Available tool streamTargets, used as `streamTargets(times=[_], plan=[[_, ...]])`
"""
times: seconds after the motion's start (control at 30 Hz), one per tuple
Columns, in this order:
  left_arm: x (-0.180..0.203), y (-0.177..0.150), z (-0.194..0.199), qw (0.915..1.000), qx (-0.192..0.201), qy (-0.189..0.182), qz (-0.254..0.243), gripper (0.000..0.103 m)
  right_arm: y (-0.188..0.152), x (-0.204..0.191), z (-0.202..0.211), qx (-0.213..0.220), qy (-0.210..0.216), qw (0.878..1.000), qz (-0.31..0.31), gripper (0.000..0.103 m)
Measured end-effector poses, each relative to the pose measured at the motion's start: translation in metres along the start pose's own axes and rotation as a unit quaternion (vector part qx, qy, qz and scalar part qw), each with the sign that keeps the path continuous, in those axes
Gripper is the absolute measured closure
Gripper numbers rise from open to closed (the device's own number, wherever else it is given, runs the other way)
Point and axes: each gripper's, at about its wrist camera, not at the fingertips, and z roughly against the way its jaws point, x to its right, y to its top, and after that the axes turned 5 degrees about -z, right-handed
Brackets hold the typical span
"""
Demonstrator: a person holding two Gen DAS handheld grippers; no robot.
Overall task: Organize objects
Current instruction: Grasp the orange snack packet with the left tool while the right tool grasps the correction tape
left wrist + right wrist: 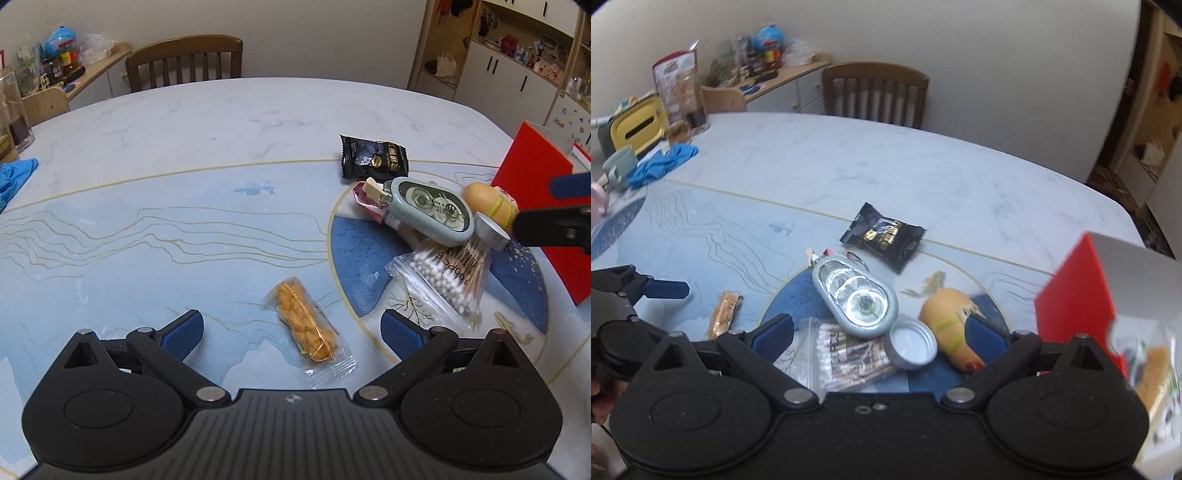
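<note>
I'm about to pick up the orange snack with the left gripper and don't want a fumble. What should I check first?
1. Left gripper open: ok.
2. Orange snack packet between the fingers: ok, though lying at an angle.
3. Packet apart from the cotton swab bag: ok.
4. Right gripper away from the packet: ok, it hangs open over the pile.
5. Red box open to receive: cannot tell.

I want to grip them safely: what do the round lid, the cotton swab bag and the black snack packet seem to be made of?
Round lid: probably metal, matte silver with a ribbed rim. Cotton swab bag: thin clear plastic film; the swabs show through. Black snack packet: glossy plastic or foil film, with crimped ends and glare.
</note>
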Motion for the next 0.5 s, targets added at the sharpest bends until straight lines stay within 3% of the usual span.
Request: streamTargets(times=[0.27, 0.43, 0.5], plan=[[0.01, -0.002, -0.003, 1.0, -0.003, 0.002, -0.002, 0.003, 0.014, -0.015, -0.032, -0.015, 0.005, 0.997, 0.08, 0.01], [0.017, -0.005, -0.003, 0.9998, -0.004, 0.012, -0.016, 0.018, 0.017, -0.026, -0.045, -0.022, 0.011, 0.991, 0.133, 0.019], [0.017, -0.004, -0.002, 0.9999, -0.001, 0.01, -0.012, 0.03, 0.018, -0.027, -0.05, -0.029, 0.017, 0.99, 0.14, 0.023]])
